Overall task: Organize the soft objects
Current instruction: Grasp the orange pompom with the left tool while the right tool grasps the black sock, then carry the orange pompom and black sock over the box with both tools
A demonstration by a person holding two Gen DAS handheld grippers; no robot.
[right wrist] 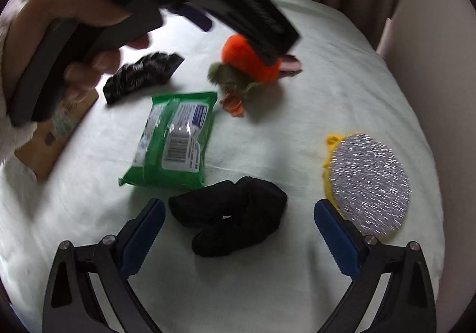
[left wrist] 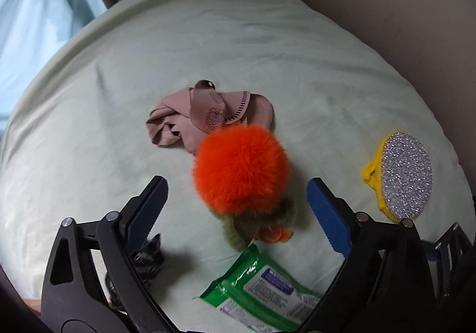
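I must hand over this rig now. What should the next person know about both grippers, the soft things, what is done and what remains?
Left gripper: open, holding nothing, orange pom-pom toy between its fingers, untouched.
Right gripper: open, holding nothing, just above the black cloth.
On the pale green sheet: pink cloth behind the pom-pom, green wipes pack in the middle, yellow-backed glitter pad at the right, dark shiny item at the left.
Done: nothing appears grouped yet.
Left: grasp and sort every soft item.
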